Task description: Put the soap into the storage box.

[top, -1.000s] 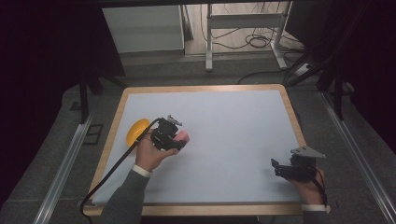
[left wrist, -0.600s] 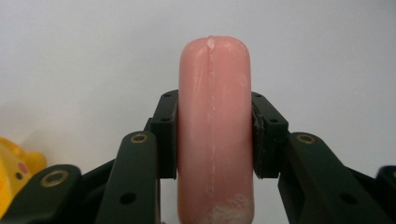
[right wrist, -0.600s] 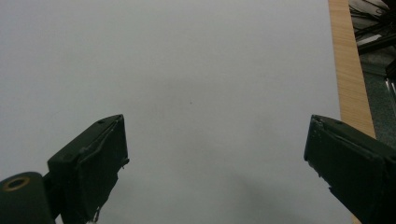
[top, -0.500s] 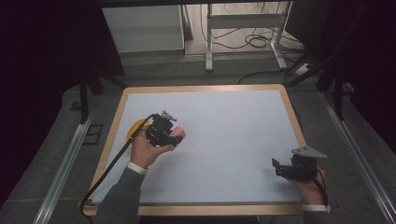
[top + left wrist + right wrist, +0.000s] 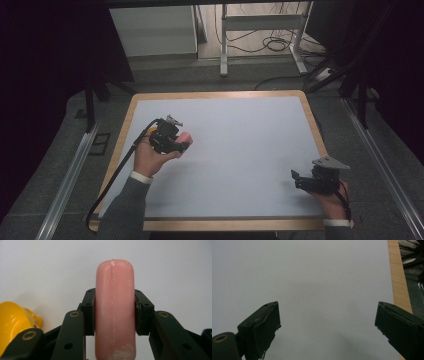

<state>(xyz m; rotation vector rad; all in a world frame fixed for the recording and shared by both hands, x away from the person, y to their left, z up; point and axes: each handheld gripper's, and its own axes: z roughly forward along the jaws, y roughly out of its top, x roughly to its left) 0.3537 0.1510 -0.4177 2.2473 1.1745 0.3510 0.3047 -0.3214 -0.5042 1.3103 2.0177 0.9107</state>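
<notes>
The pale rectangular table top with a wooden rim (image 5: 220,93) carries both grippers above it, well apart. The left gripper (image 5: 172,141) is over the left part of the surface, with the pink sausage-shaped soft cylinder (image 5: 115,307) between its jaws and reaching forward beyond them. A yellow rounded plastic toy (image 5: 15,322) lies on the table just beside that gripper, on its left in the left gripper view. The right gripper (image 5: 312,181) is near the front right corner, above bare surface close to the right rim.
</notes>
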